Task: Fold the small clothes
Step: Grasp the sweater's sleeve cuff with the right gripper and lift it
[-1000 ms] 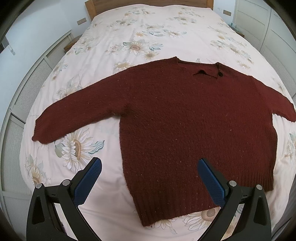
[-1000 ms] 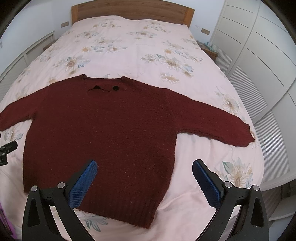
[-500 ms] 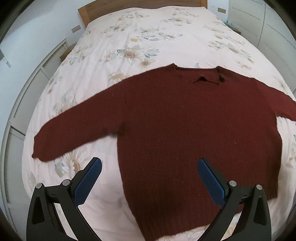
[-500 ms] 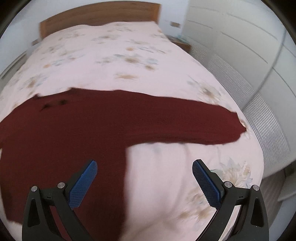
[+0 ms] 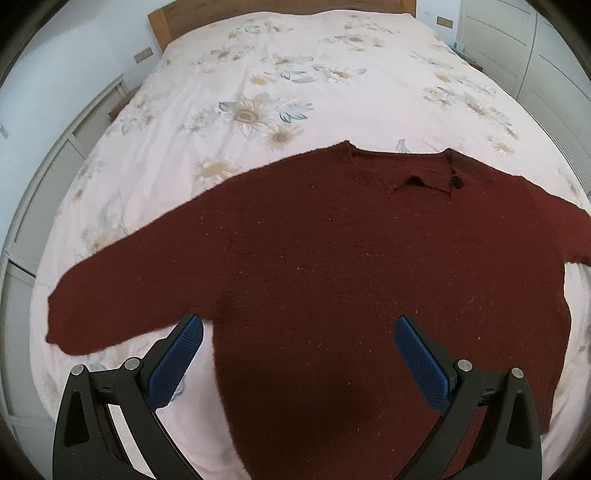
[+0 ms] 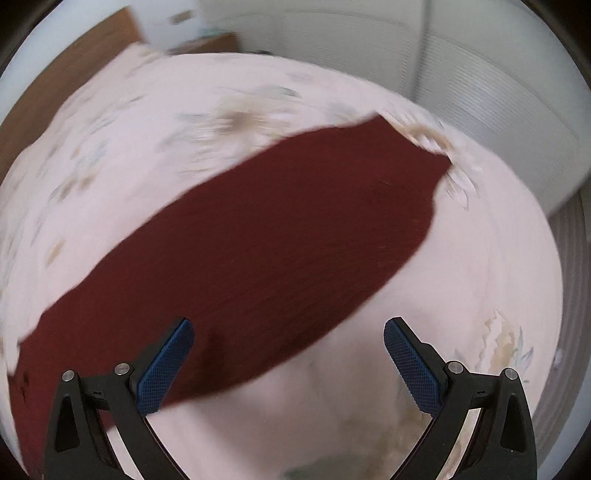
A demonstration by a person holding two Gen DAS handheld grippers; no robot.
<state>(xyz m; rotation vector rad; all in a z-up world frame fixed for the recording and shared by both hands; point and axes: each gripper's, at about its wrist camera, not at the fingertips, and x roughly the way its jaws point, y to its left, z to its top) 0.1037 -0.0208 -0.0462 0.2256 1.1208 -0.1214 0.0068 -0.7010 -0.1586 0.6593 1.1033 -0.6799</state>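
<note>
A dark red knitted sweater (image 5: 351,258) lies flat on the bed, sleeves spread out, neckline away from me. My left gripper (image 5: 299,354) is open and empty, low over the sweater's lower left body near the left armpit. The left sleeve (image 5: 122,295) stretches out to the left. My right gripper (image 6: 288,358) is open and empty, close above the right sleeve (image 6: 266,251), which runs diagonally up to its cuff at the upper right. The right wrist view is blurred by motion.
The bed has a pale pink floral cover (image 5: 280,85) and a wooden headboard (image 5: 162,14). White slatted cupboard doors (image 6: 498,122) stand close beyond the bed's right edge, and white panels (image 5: 44,184) run along its left side.
Both grippers have come down and forward toward the sweater. The right one swung right, so only the right sleeve fills its view. The sweater lies as before.
</note>
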